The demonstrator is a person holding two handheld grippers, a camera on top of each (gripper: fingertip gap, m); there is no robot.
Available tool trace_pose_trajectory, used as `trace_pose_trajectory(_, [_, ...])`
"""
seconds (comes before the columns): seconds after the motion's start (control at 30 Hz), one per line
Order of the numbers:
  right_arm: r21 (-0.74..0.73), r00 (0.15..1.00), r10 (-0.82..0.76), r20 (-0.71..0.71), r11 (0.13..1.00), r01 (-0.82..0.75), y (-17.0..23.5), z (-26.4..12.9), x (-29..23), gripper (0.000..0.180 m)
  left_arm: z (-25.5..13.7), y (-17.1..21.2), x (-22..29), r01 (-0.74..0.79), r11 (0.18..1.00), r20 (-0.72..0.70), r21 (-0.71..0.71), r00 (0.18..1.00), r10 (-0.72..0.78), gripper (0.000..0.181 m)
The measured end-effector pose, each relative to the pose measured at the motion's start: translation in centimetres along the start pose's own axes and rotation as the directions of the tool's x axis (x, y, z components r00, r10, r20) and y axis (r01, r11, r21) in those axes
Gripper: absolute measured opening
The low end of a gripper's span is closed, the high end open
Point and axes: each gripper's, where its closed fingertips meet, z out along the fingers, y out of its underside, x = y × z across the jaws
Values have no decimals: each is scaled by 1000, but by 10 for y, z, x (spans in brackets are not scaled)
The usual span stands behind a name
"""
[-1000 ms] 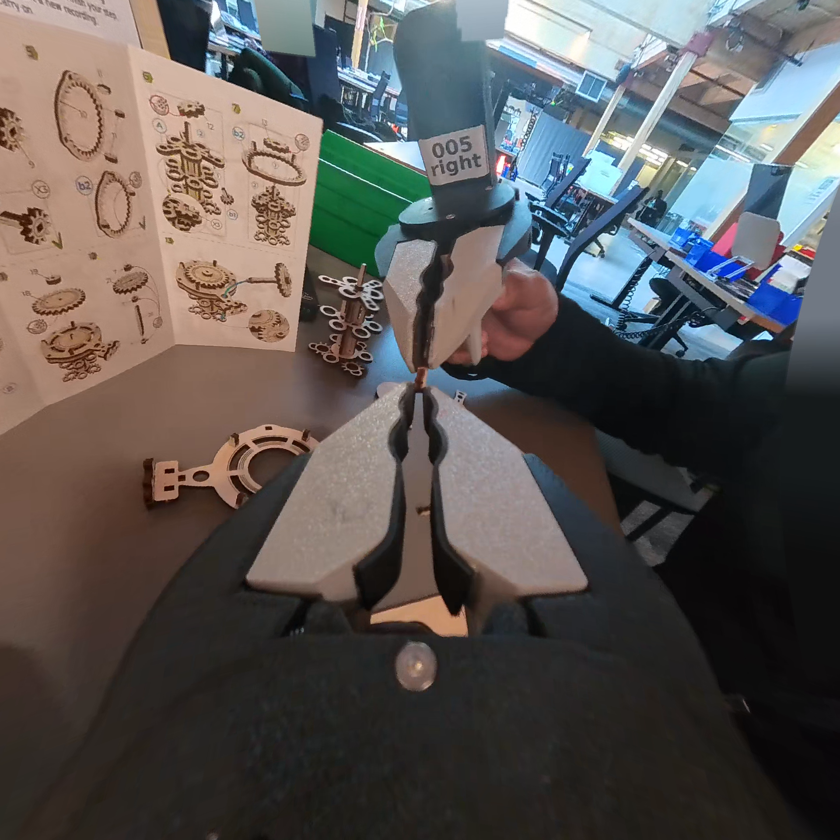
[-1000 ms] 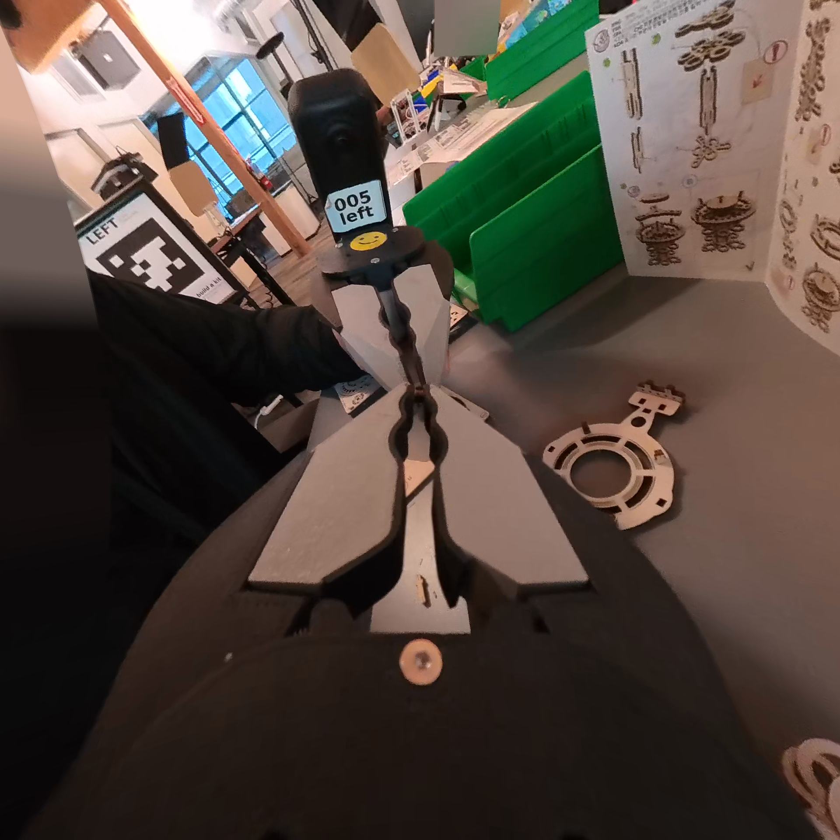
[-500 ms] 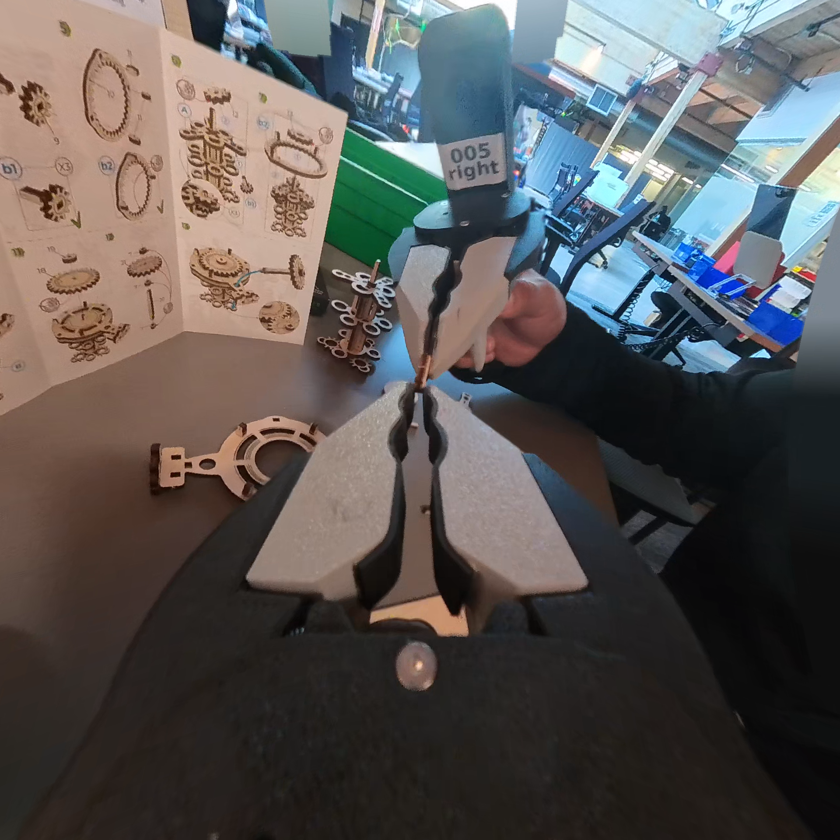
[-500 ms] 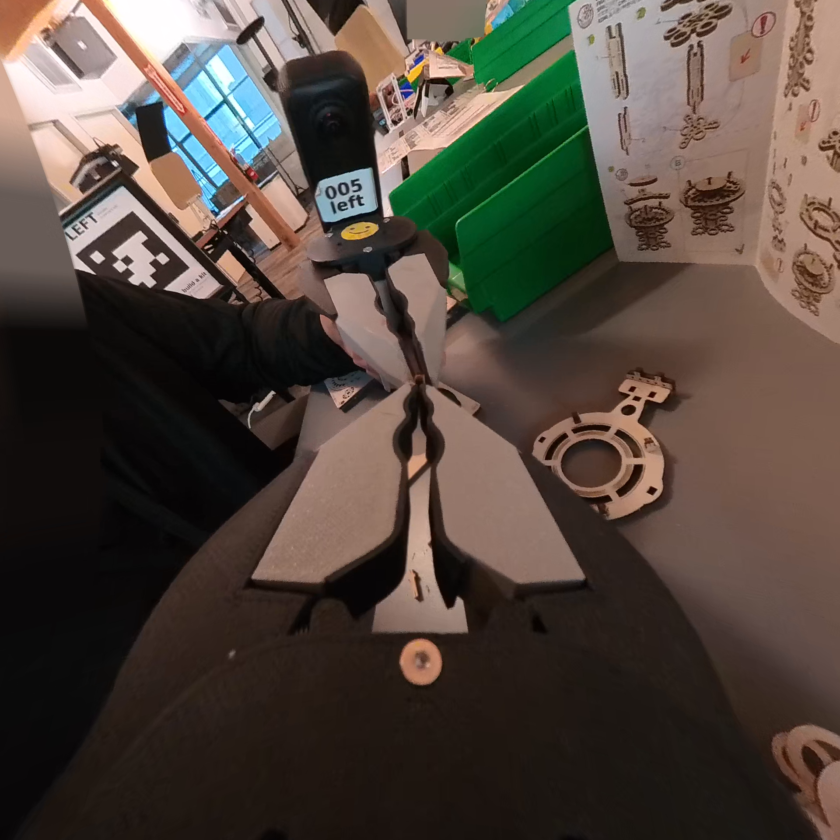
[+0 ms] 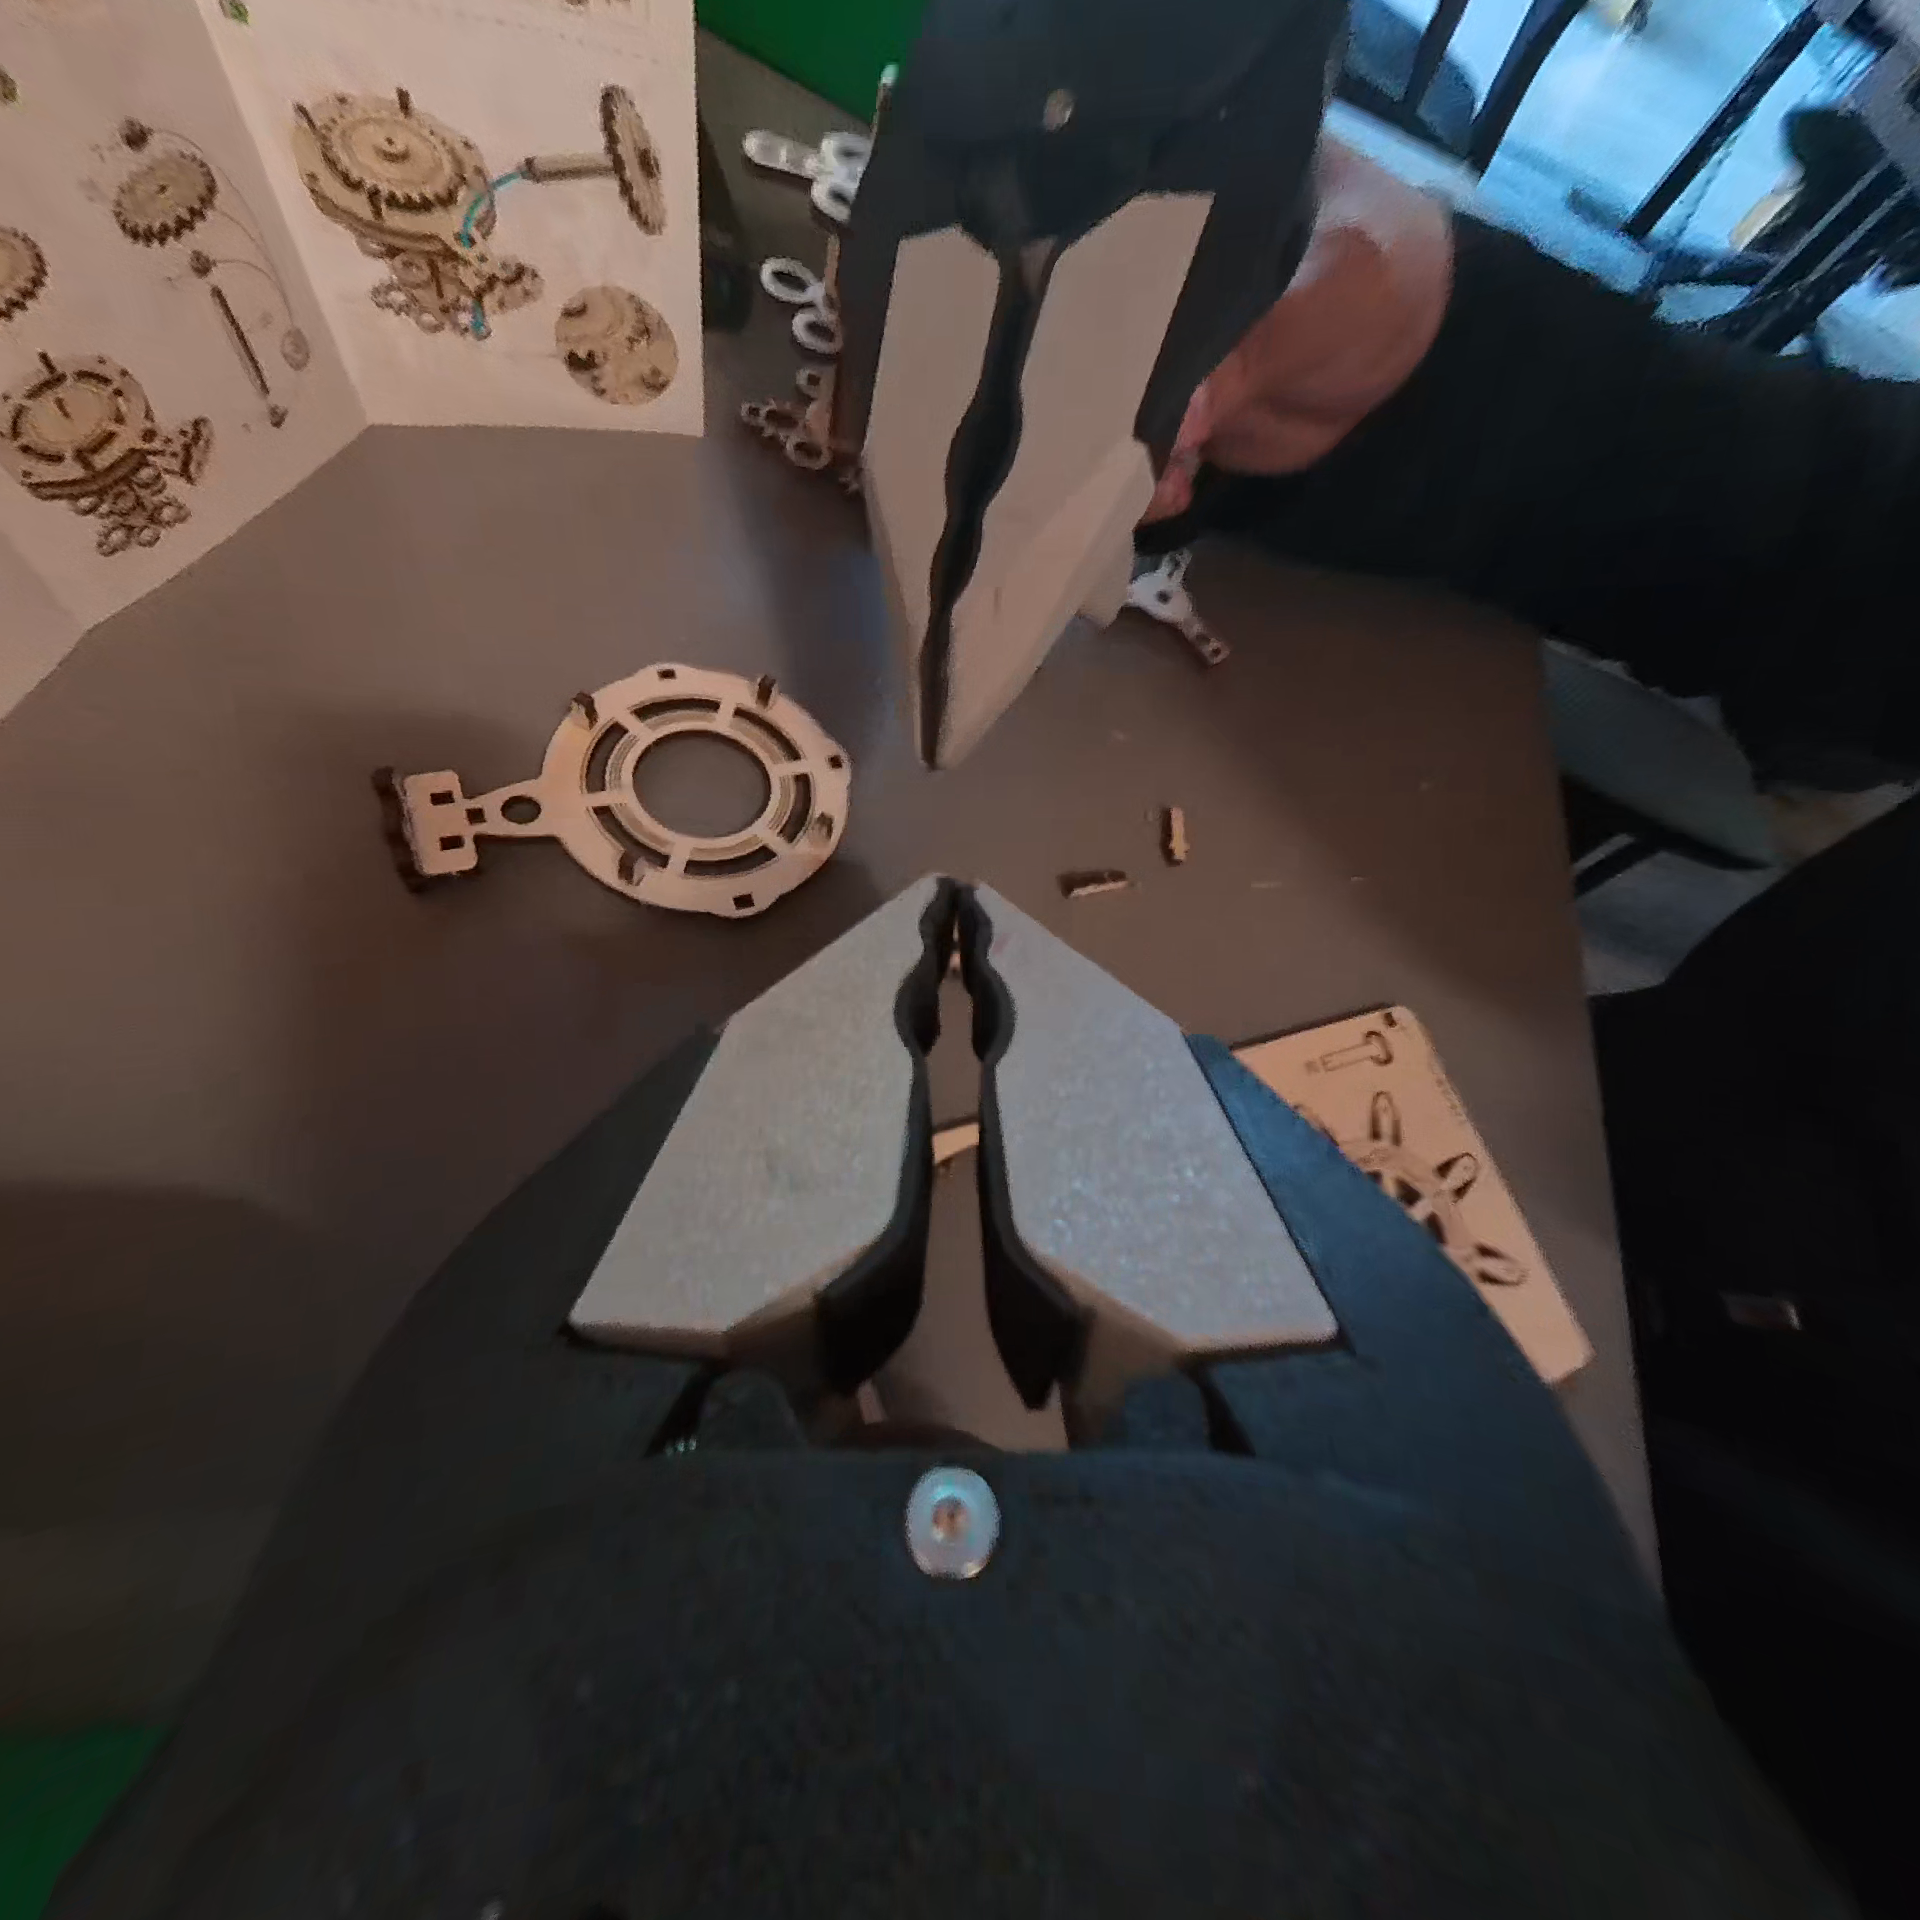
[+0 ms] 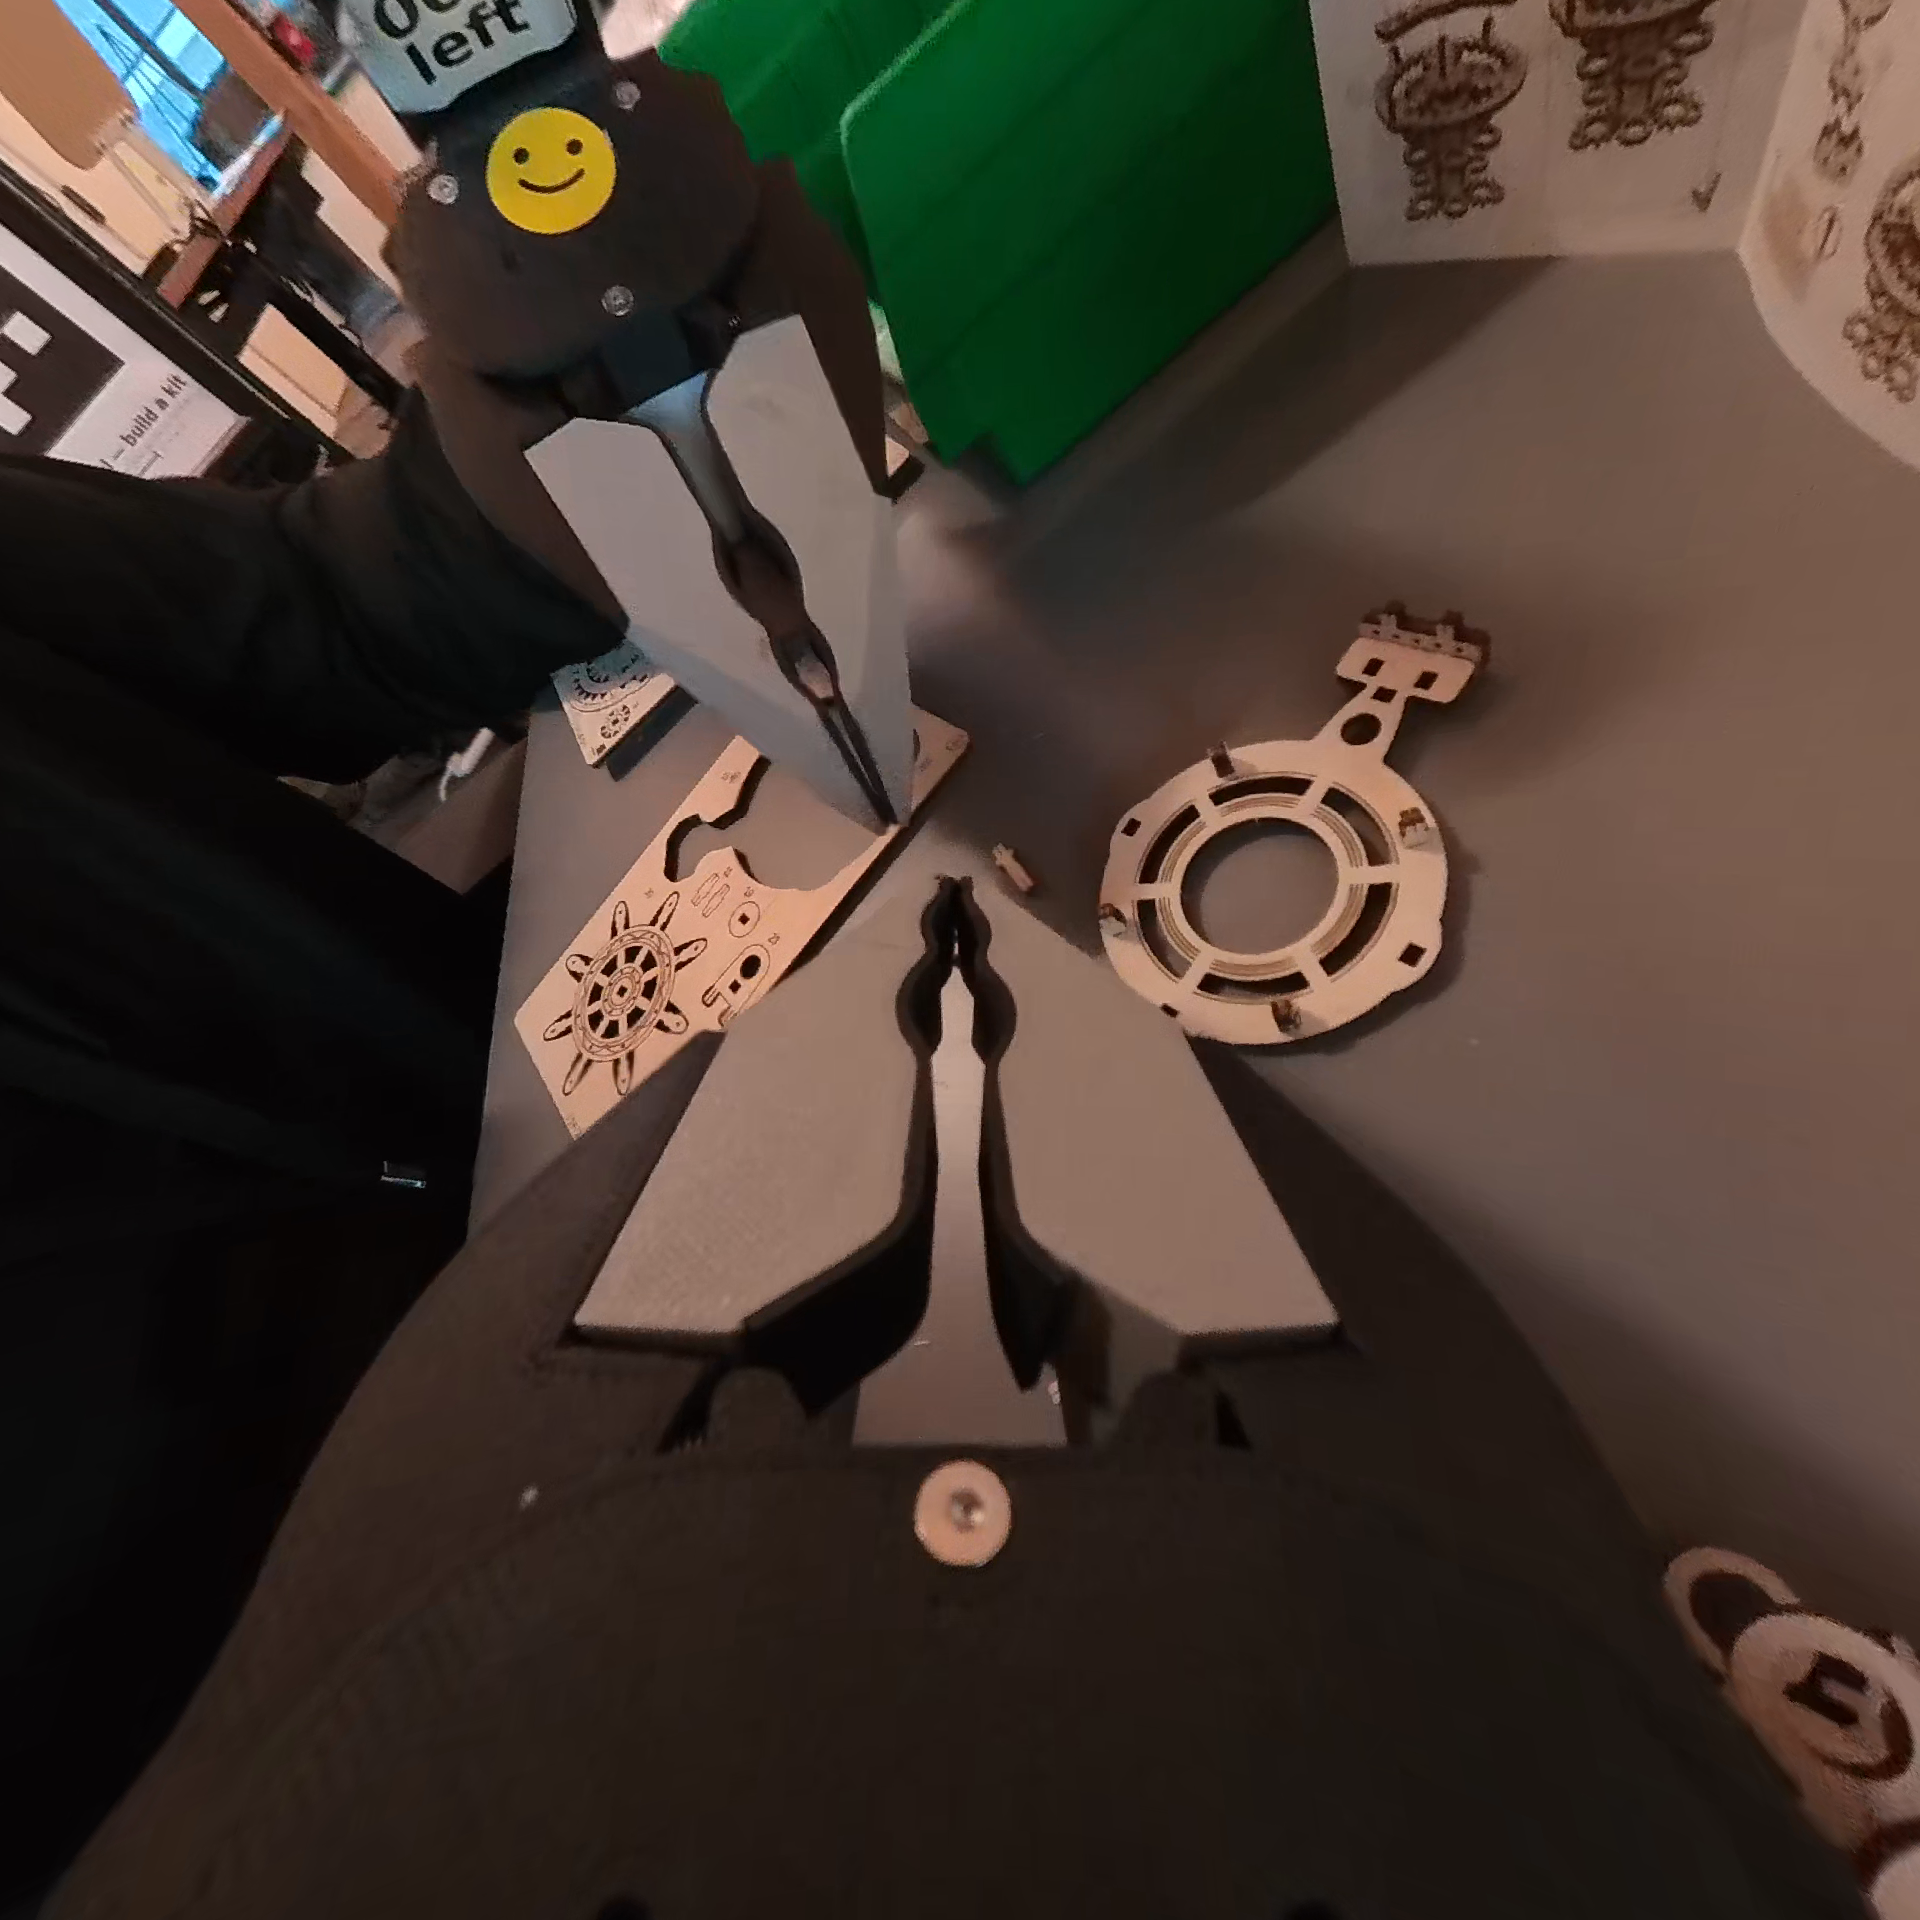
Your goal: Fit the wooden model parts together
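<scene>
My left gripper [image 5: 948,891] is shut, with nothing visible between its tips, pointing down at the grey table [image 5: 312,1039]. My right gripper [image 6: 951,894] is also shut and looks empty. The two tips face each other a short way apart, and each gripper shows in the other's view: the right one [image 5: 930,758], the left one [image 6: 883,816]. A flat wooden ring part with a tabbed handle [image 5: 707,795] lies left of the tips, and it also shows in the right wrist view [image 6: 1273,894]. Two small wooden pegs [image 5: 1093,883] [image 5: 1174,834] lie loose on the table; one peg [image 6: 1013,868] shows in the right wrist view.
A laser-cut wooden sheet [image 6: 727,914] lies under the left gripper and reaches the table edge [image 5: 1434,1174]. A folded instruction sheet [image 5: 312,260] stands at the back. A stacked wooden assembly [image 5: 816,312] stands behind the right gripper. Green bins [image 6: 1039,208] stand beyond. The grippers are tip to tip, or close to it.
Both grippers have tilted down toward the table and their tips have drawn apart. The small peg held between the tips before is no longer seen there; pegs lie on the table.
</scene>
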Motion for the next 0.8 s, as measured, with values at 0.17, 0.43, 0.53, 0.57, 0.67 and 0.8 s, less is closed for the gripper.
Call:
trace_pose_trajectory(0.17, [-32,999,5,-32,999,-6,7,-1,6,0,-8,9,-23,-41,996,139,-76,989,52,0])
trace_pose_trajectory(0.43, [-77,998,-25,-60,997,20,14,4,7,0,8,33,-27,-161,955,218,-249,952,217,16])
trace_pose_trajectory(0.53, [-66,998,-32,-57,997,28,12,3,5,0,11,34,-24,-164,953,203,-253,955,218,11])
trace_pose_trajectory(0.57, [-64,998,-33,-56,998,29,11,3,4,0,12,34,-24,-165,954,200,-251,955,218,4])
trace_pose_trajectory(0.67, [-59,998,-33,-47,998,31,10,3,2,0,13,33,-24,-174,954,197,-246,954,224,1])
trace_pose_trajectory(0.8, [-52,999,-40,-28,998,39,10,3,-2,0,9,26,-27,-183,962,203,-203,953,225,0])
